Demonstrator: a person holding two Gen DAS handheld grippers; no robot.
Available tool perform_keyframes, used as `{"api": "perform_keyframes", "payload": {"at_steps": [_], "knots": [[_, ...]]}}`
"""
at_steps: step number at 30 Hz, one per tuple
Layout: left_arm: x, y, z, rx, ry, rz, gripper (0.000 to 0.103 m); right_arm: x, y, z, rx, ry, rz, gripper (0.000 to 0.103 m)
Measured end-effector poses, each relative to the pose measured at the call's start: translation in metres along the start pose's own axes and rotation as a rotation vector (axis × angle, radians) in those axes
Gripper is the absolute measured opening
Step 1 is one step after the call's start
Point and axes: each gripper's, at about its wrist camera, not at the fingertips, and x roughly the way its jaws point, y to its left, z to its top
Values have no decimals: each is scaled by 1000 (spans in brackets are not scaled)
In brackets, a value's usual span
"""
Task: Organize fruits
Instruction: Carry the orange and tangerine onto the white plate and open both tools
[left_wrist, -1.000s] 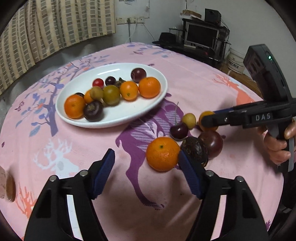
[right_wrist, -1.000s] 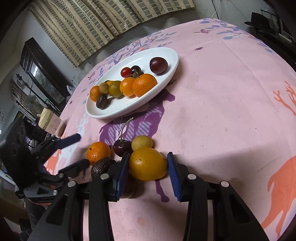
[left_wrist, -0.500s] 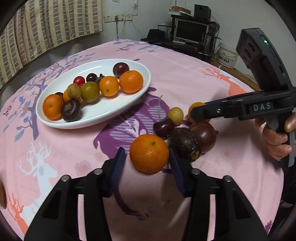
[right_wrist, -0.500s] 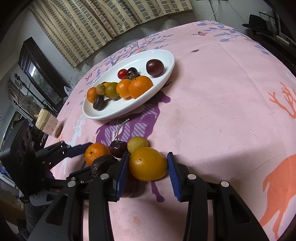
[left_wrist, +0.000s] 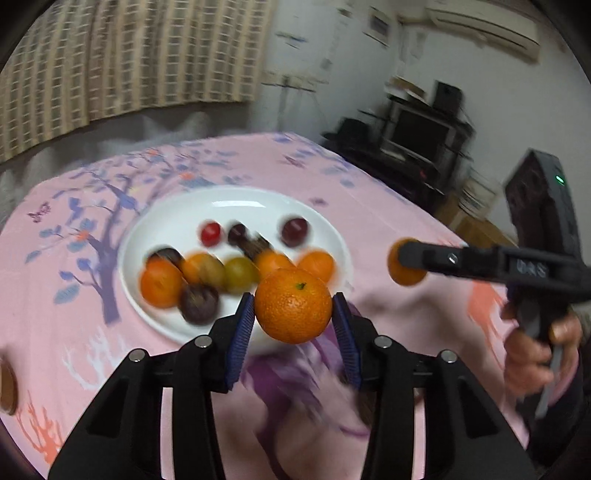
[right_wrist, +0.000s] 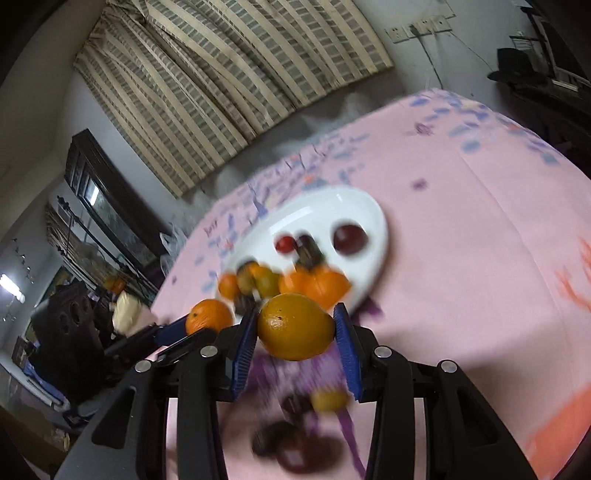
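Both hands are carrying fruit, so the job looks to be somewhere past its middle. In the left wrist view, the left gripper (left_wrist: 293, 314) is clamped on a mandarin (left_wrist: 293, 305) at the lower centre of the frame, blue pads pressed to both its sides, the fruit lifted clear of the pink patterned cloth over the surface (left_wrist: 388, 206). In the right wrist view, the right gripper (right_wrist: 295, 326) is likewise closed on a smooth yellow-orange citrus fruit (right_wrist: 295, 326) at the lower centre, also off the cloth.

The white oval plate (left_wrist: 236, 199) sits just beyond both held fruits, in the middle of each view. It already holds a good share: several mandarins, a greenish-yellow fruit, a small red cherry tomato (left_wrist: 211, 233), a dark plum (left_wrist: 294, 231) near the far rim and a wrinkled dark purple fruit (left_wrist: 198, 303) at the near rim. Motion blur makes an exact count unsafe.

What is left: the two held fruits are not yet on the plate, and at the bottom of the right wrist view a few pieces lie on the cloth below the gripper: a small yellow fruit (right_wrist: 328, 400) and some dark, blurred ones (right_wrist: 295, 448) that I cannot tell apart. By my reading, two placements are at hand, then a short round of pickups for that remaining cluster.
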Motion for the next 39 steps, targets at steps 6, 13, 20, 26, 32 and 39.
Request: {"api": "perform_keyframes", "payload": {"at_steps": [6, 13, 20, 26, 32, 39], "knots": [[53, 46, 36, -164, 25, 101, 43, 63, 3, 41, -19, 17, -43, 42], [36, 46, 43, -167, -43, 195, 93, 62, 2, 43, -23, 2, -19, 59], [-5, 25, 12, -132, -44, 252, 98, 16, 10, 3, -145, 17, -40, 70], [-26, 21, -35, -134, -15, 341, 98, -3, 11, -48, -214, 162, -76, 70], [-33, 35, -48, -213, -13, 355, 98, -18, 11, -79, -286, 212, -44, 70], [-28, 34, -51, -193, -8, 383, 98, -12, 23, -91, -364, 264, -60, 64]]}}
